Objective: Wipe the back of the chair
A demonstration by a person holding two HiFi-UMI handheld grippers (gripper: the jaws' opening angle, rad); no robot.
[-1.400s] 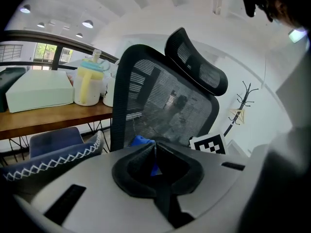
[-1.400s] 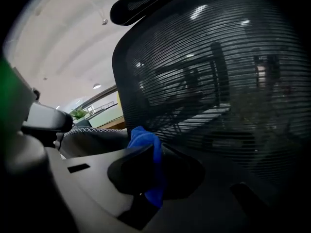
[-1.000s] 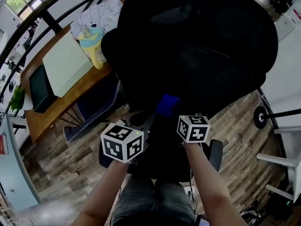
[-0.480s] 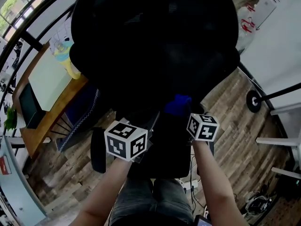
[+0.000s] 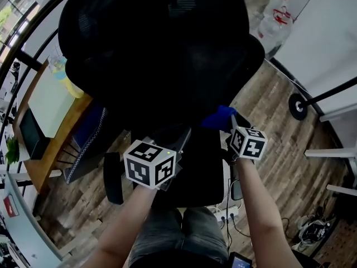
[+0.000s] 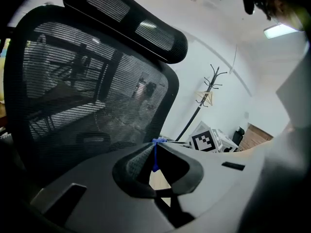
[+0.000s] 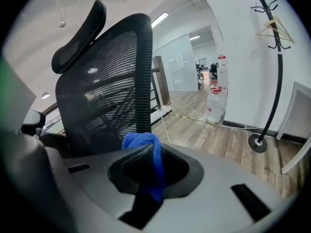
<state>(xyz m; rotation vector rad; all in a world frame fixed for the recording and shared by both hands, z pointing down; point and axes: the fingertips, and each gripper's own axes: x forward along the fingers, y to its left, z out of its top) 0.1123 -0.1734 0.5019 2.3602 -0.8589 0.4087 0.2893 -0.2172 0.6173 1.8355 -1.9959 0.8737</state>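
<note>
The cloth [image 7: 142,143] is pinched in the right tool [image 7: 146,155], just beside the right edge of the chair back [image 7: 109,86]. The chair back is stood upright and lies leftward and upward from the cloth. The left tool [image 6: 155,145] is pressed together, empty, low before the chair back.

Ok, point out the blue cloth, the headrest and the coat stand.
blue cloth [image 7: 145,147]: right gripper view, bunched top above the jaws.
headrest [image 6: 129,21]: left gripper view, centre bar between mesh panels.
coat stand [image 7: 257,143]: right gripper view, round base on floor.
</note>
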